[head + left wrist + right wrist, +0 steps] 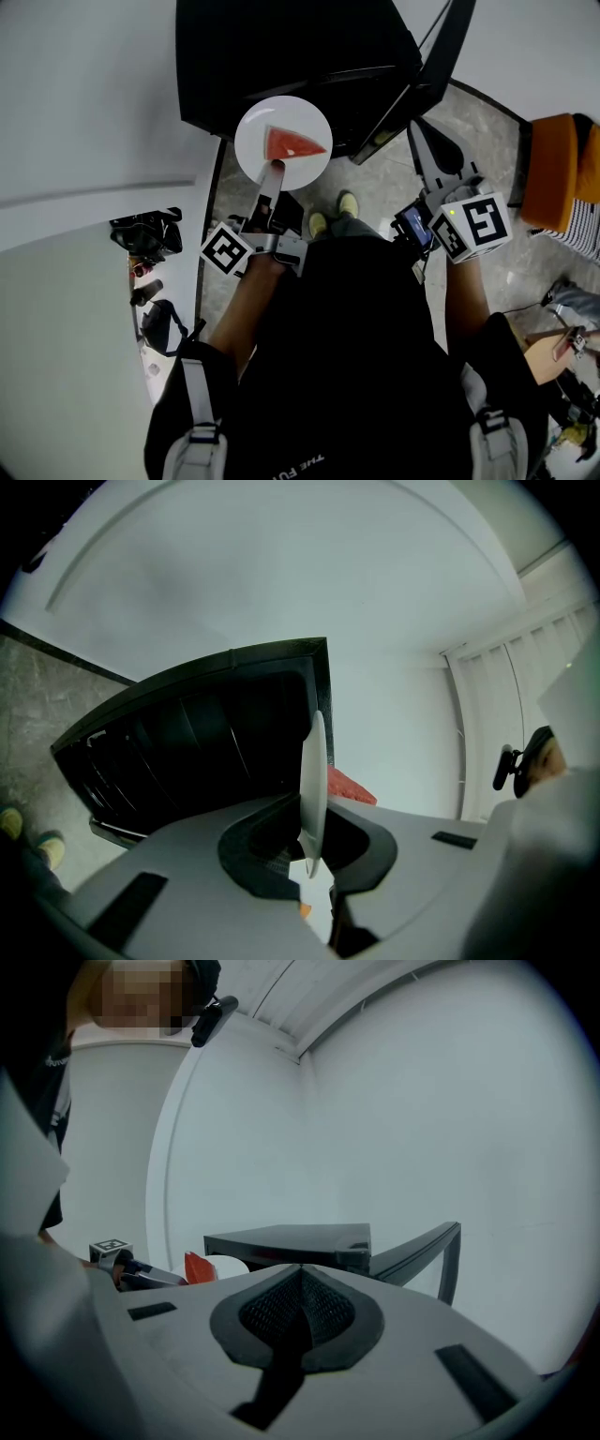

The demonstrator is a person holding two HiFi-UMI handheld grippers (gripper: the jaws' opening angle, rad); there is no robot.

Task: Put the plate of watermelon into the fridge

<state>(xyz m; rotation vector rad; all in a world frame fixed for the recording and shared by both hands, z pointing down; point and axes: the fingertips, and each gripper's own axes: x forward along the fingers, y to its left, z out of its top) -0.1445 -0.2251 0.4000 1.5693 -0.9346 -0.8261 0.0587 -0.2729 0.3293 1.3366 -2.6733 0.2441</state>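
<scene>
At twelve o'clock ahead of the person, before the open black fridge (pixel 281 56), the left gripper (pixel 274 171) pinches the rim of the plate (pixel 255 131) bearing the watermelon (pixel 291 143), while the right gripper (pixel 417 136), pressed together and empty, hangs at three o'clock of it; this looks like the carrying-in step, and next the plate probably needs sliding level onto a shelf.

Your round white plate (pixel 251 141) sits level, clamped at its near rim in your left gripper (pixel 275 171). It carries one red triangular watermelon slice (pixel 291 142), lying flat near the middle with its tip pointing right. The plate hangs just in front of the small black box-shaped fridge (pixel 281 47), over its near left corner in the head view. The fridge stands on the floor against the white wall, with its door (pixel 427 80) swung open on the right.
</scene>
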